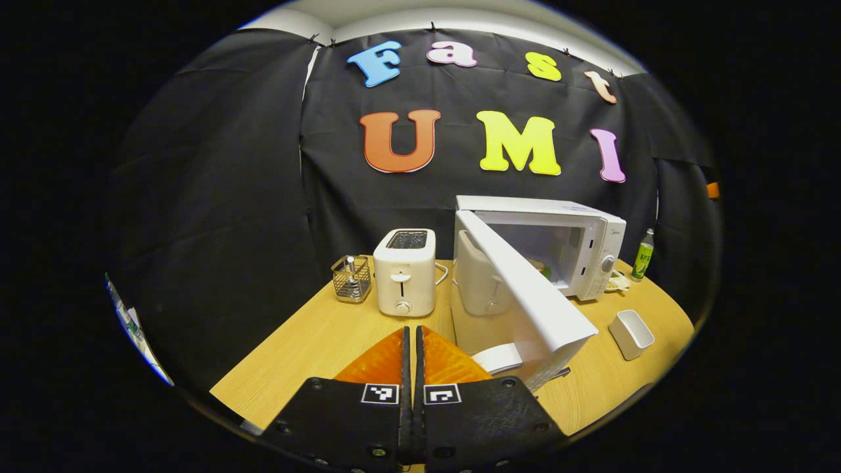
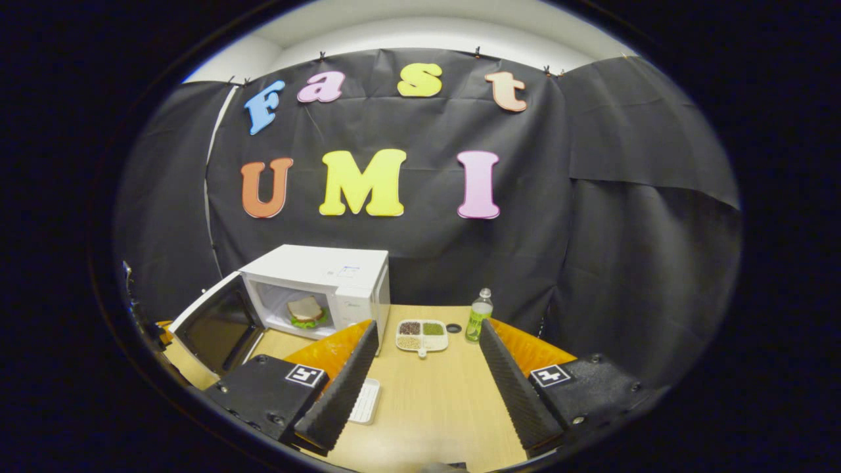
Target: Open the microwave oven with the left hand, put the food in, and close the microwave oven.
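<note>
One sandwich (image 2: 305, 310) sits inside the microwave (image 2: 328, 279), its door (image 1: 525, 295) swung wide over the bench (image 1: 315, 335). We've got left tongs (image 1: 412, 358) pressed together, right tongs (image 2: 424, 368) spread and empty. That door looks stiff and light; we'd push its outer edge.

Black cloth wall (image 2: 631, 217) behind wooden table (image 2: 433, 407)

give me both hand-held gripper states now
left hand-held gripper: closed, holding nothing
right hand-held gripper: open, holding nothing
</note>
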Tool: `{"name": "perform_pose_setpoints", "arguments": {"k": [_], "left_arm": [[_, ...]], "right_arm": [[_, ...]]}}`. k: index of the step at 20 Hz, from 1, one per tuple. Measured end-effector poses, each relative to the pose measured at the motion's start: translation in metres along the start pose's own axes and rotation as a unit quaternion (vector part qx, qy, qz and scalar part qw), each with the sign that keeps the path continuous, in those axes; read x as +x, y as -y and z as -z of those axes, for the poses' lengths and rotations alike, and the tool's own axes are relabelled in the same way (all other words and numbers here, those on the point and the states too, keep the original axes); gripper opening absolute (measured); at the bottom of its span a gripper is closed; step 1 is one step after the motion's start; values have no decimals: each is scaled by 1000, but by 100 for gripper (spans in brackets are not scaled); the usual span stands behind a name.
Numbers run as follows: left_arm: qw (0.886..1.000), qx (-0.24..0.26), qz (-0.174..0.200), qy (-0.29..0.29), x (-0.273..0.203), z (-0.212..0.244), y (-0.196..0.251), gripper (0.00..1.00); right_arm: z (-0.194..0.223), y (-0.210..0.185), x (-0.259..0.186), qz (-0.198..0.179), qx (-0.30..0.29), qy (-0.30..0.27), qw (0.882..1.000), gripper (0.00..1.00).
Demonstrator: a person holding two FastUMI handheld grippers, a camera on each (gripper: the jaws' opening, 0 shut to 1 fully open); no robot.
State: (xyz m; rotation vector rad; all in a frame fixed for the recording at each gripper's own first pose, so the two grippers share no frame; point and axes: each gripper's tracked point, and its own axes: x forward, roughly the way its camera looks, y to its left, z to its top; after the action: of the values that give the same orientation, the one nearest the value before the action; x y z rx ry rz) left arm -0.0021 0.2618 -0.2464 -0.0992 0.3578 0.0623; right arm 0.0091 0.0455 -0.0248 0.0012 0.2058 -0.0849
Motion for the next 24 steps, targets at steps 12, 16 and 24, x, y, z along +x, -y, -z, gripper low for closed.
{"name": "perform_pose_setpoints", "arguments": {"k": [12,16,24], "left_arm": [[999,12,33,-5,-5,4,50,0],[998,26,65,-5,-5,6,87,0],[991,31,130,-5,9,1,163,0]], "right_arm": [[17,-7,12,-19,16,-3,1000,92],[19,-5,11,-18,14,-4,1000,92],[24,14,6,-3,23,-8,1000,92]]}}
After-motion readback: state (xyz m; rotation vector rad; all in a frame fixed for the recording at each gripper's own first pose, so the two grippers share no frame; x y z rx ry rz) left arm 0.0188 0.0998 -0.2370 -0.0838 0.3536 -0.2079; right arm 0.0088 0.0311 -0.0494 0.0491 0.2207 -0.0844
